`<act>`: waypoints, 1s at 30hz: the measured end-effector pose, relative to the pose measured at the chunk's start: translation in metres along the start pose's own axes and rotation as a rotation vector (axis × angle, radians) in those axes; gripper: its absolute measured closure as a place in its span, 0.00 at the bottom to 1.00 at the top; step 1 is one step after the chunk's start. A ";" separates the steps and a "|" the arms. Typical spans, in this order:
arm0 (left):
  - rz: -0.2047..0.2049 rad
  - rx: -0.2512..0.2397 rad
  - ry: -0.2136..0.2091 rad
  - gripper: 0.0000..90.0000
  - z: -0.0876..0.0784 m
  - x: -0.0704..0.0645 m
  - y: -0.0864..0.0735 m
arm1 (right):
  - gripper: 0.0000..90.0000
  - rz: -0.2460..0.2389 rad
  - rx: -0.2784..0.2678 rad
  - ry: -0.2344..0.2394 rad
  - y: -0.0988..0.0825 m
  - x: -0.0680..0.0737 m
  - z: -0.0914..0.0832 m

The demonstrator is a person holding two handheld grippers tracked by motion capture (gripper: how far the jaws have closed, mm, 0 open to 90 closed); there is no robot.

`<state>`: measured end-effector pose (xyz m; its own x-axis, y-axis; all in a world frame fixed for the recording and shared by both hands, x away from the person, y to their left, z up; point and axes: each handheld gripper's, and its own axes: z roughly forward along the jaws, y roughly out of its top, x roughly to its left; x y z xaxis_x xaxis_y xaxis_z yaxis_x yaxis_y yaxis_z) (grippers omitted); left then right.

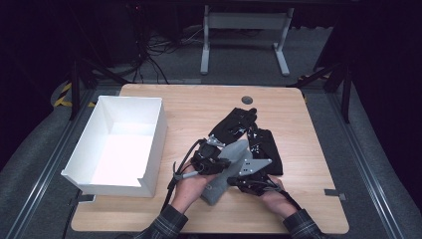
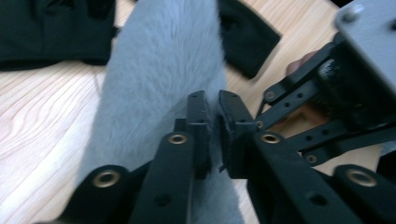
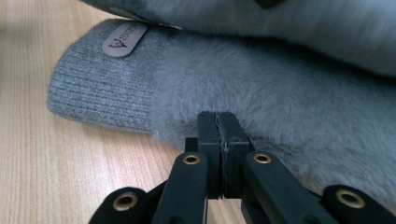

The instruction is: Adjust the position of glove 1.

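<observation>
grey glove [image 1: 226, 172] over wooden table [image 1: 308, 164], dark room.

The bench [image 1: 199, 107] is being viewed from above the person's side by the high camera, which is looking forward and down from well back, so the whole top and the floor beyond are being taken in. The left gripper view is being taken along the left tongs [image 2: 212, 123], very near the grey furry glove [image 2: 159, 70]. The right gripper view is being taken low along the right tongs [image 3: 218, 135], just above the wood. The glove and the bench wood are being shared by all three views.
</observation>
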<state>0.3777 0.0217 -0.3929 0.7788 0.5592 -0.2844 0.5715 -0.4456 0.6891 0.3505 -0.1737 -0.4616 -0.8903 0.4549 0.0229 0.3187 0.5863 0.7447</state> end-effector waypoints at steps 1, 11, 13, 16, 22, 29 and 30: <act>0.004 -0.020 -0.008 0.87 -0.003 0.000 0.000 | 1.00 -0.002 -0.003 -0.004 0.000 0.000 0.000; 0.025 -0.040 0.104 0.58 -0.031 0.027 -0.008 | 1.00 0.007 0.005 -0.013 -0.007 -0.001 -0.009; 0.018 -0.036 0.134 0.58 -0.034 0.033 -0.013 | 1.00 0.011 0.001 -0.017 -0.010 0.000 -0.013; -0.017 -0.023 0.173 0.66 -0.033 0.043 -0.024 | 1.00 0.020 -0.001 -0.023 -0.015 0.000 -0.020; -0.094 0.037 0.267 1.00 -0.028 0.056 -0.043 | 1.00 -0.004 -0.004 0.014 -0.013 0.012 -0.020; -0.124 0.102 0.322 1.00 -0.016 0.064 -0.055 | 1.00 -0.053 0.009 0.063 -0.005 0.030 -0.004; -0.124 0.117 0.322 1.00 -0.015 0.064 -0.057 | 1.00 -0.061 0.012 0.071 -0.004 0.032 -0.001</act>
<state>0.3911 0.0933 -0.4406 0.5912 0.7970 -0.1236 0.6968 -0.4275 0.5760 0.3200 -0.1618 -0.4630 -0.9290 0.3692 0.0255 0.2664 0.6194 0.7385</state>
